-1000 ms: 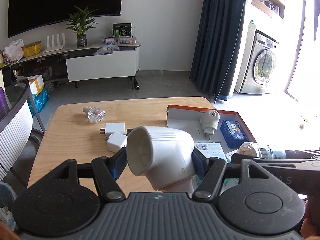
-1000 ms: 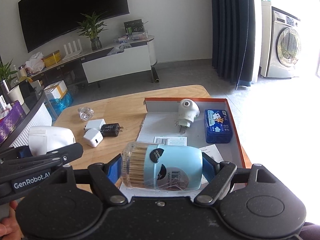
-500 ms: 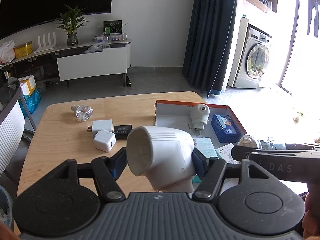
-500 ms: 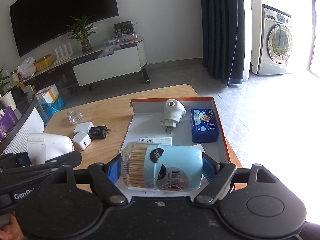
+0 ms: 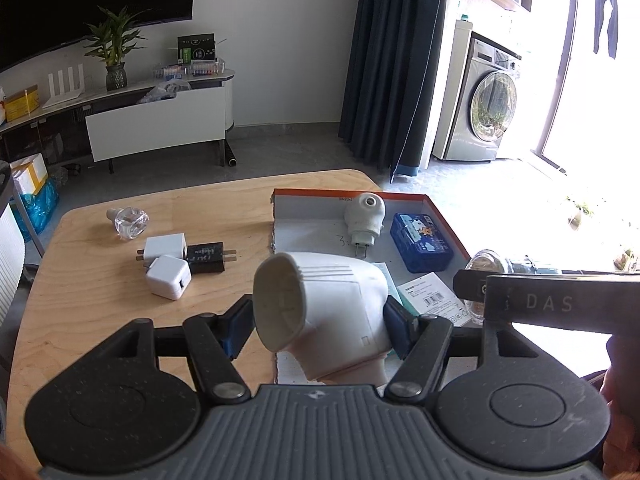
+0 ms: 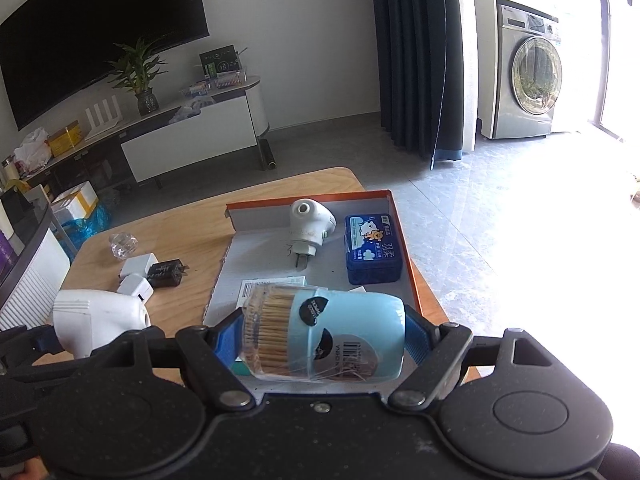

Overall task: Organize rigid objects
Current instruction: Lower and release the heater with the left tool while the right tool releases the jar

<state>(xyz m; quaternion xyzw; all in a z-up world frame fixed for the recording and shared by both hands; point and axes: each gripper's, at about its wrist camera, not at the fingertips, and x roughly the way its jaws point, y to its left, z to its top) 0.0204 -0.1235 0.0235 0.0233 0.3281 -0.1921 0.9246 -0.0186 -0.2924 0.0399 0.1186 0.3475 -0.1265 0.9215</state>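
Tray (image 6: 404, 248) sits on the right of the wooden counter (image 5: 100, 300), already crowded. Left gripper (image 5: 320, 314) jaws are clamped on a white plug-in unit (image 5: 332, 304), right gripper (image 6: 316, 340) jaws on a toothpick jar (image 6: 332, 338), both held just above the tray's near end. My worry: the round jar rolls into the blue box (image 6: 372, 254). Chargers (image 5: 176, 264) wait left; TV stand (image 5: 156, 132) and washing machine (image 5: 480, 116) behind.

White elbow-shaped plastic piece (image 5: 332, 308) and sideways toothpick jar (image 6: 324, 338), both aloft.
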